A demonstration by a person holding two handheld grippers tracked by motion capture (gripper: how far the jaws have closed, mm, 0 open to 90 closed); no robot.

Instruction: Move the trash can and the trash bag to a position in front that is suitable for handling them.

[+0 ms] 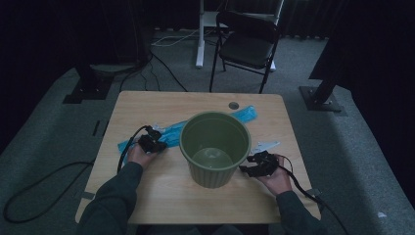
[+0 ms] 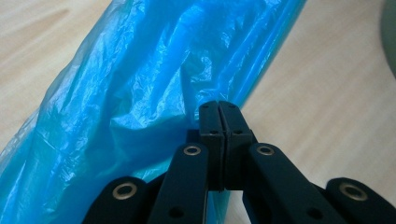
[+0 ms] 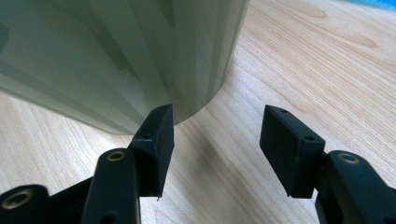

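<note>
A green ribbed plastic bin (image 1: 211, 175) stands upright and empty in the middle of the wooden table (image 1: 147, 105). A long blue plastic bag (image 1: 172, 133) lies flat behind it, running from the left to the far right. My left gripper (image 1: 159, 145) sits at the bag's near edge. In the left gripper view its jaws (image 2: 218, 109) are pressed together, with the bag (image 2: 140, 93) creased toward their tips. My right gripper (image 1: 244, 169) rests low at the bin's right side. It is open (image 3: 217, 140), with bare wood between the jaws and the bin wall (image 3: 116, 56) just beyond its left jaw.
A small white piece (image 1: 265, 145) lies on the table right of the bin. A round cable hole (image 1: 233, 105) is near the far edge. A black folding chair (image 1: 247, 46) stands on the carpet beyond the table, and cables trail across the floor at the left.
</note>
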